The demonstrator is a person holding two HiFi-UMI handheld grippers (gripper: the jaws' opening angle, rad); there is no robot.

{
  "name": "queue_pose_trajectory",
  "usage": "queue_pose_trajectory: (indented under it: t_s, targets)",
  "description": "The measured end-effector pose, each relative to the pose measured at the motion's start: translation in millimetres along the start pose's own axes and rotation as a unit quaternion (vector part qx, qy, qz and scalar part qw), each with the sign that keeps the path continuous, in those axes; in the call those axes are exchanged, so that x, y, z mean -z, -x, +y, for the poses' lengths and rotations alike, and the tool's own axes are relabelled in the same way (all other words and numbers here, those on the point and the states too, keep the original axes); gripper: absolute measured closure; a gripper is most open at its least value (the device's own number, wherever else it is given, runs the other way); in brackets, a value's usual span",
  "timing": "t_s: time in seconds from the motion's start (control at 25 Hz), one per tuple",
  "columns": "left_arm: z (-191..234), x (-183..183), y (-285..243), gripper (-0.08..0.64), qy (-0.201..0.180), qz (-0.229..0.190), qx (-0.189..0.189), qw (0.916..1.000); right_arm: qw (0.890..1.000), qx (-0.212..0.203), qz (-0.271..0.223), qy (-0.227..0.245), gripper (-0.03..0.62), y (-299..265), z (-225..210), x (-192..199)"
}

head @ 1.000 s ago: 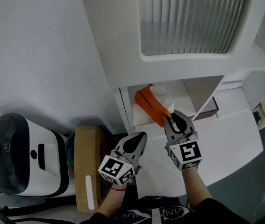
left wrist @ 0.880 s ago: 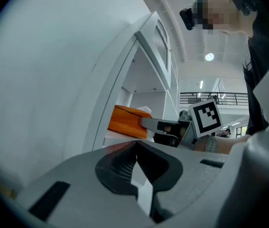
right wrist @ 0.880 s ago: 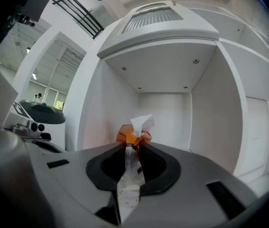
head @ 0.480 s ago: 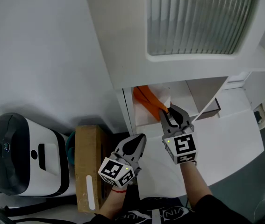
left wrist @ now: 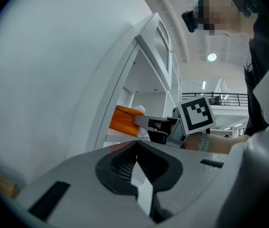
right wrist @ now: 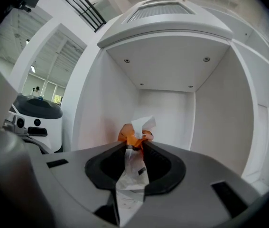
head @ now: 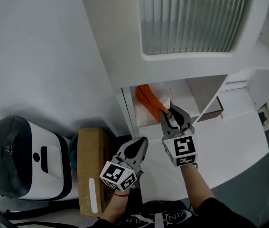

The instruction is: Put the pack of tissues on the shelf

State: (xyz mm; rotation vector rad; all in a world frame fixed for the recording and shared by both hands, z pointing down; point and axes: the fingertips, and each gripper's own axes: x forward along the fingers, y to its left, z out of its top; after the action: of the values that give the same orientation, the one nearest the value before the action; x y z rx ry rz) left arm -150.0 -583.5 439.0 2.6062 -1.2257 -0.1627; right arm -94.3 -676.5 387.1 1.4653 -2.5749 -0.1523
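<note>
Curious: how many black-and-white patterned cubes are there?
2 cubes: one on the left gripper, by the carton; one on the right gripper, whose jaws have just been opening around the tissue pack. None seems hidden.

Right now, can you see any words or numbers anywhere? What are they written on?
No text here can be read for sure.
On the right marker cube and left marker cube: only black-and-white square patterns, no letters.
On the pack of tissues: small dark print on the clear wrapper, too small to read.
On the person's shirt: light print, blurred and cut off at the edge.
On the cardboard box: a white strip, no print visible.
</note>
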Motion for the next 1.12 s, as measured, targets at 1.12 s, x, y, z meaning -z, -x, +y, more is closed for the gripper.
queue_pose_trajectory:
  t_s: [1.12]
  targets:
    - [-32, 1, 11, 0.554, -0.023, -0.005, -0.050, 0.9985, 0.995, -0.077, -0.005, -0.059, 0.467, 83, 3, 21]
